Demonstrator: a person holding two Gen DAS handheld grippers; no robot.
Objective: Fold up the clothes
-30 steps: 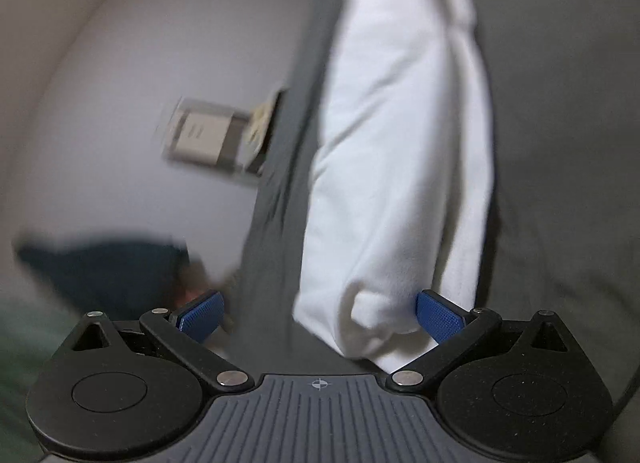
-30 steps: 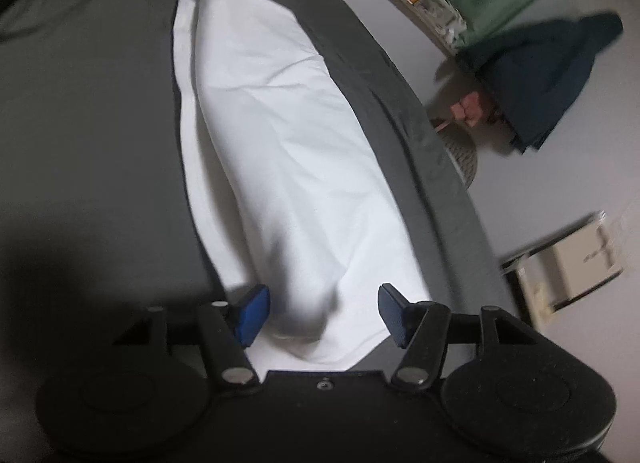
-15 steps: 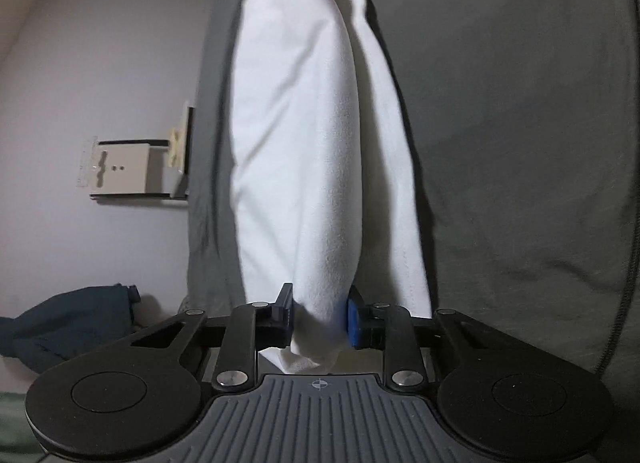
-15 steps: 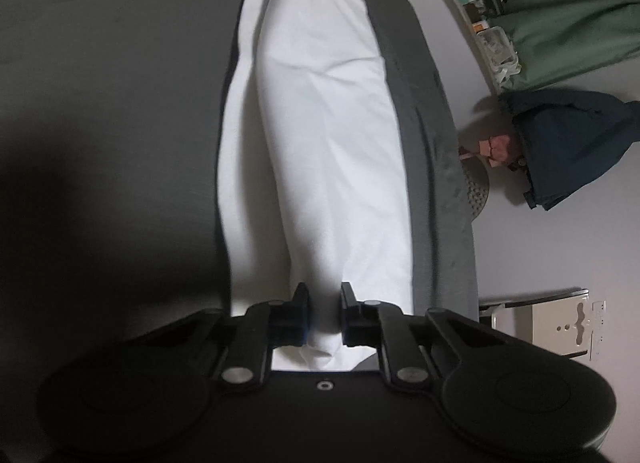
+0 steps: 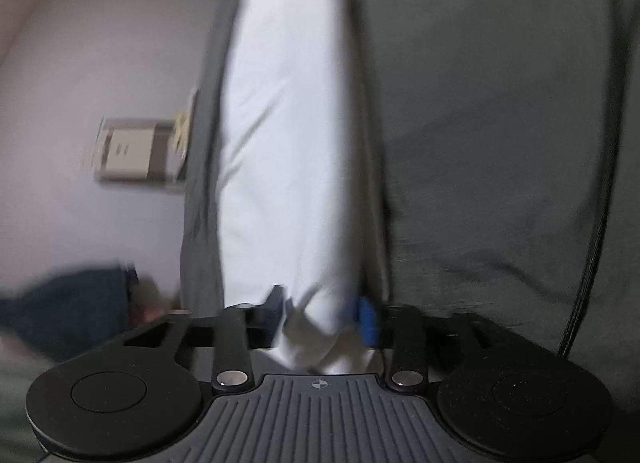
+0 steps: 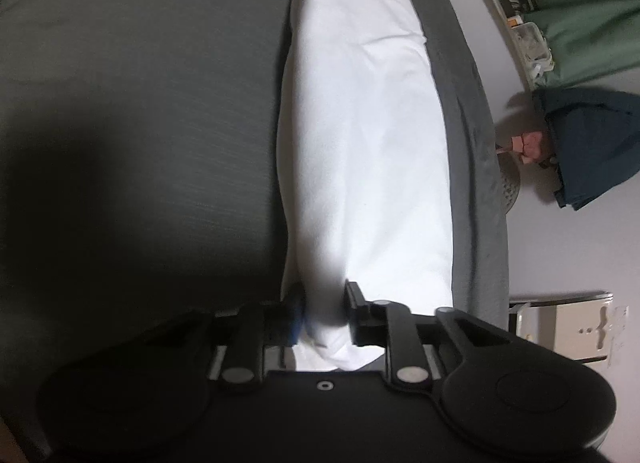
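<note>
The left gripper (image 5: 322, 317) has the near end of the white cloth (image 5: 288, 123) between its blue pads, and its jaws are opening. The picture is blurry, so I cannot tell if the pads press on the cloth. The right gripper (image 6: 324, 313) has the other end of the same white cloth (image 6: 360, 123) between its pads. Its jaws are opening too, with a bump of cloth bunched up in the gap and touching both pads. The cloth lies in a long, narrow strip, folded over on itself, along the edge of a bed with a grey sheet (image 6: 160, 103). It looks soft, thin and light, so it will likely flop and sag if it is lifted in just one spot. I think the best places to hold it are the two short ends, at the corners, so the strip stays flat. The sheet looks smooth, so the cloth may slide a bit. Beside the bed is a pale floor (image 5: 100, 63) with a small white box (image 5: 128, 149) on it. A dark blue garment (image 6: 588, 143) lies on the floor, and a green curtain (image 6: 592, 11) hangs at the far side.
</note>
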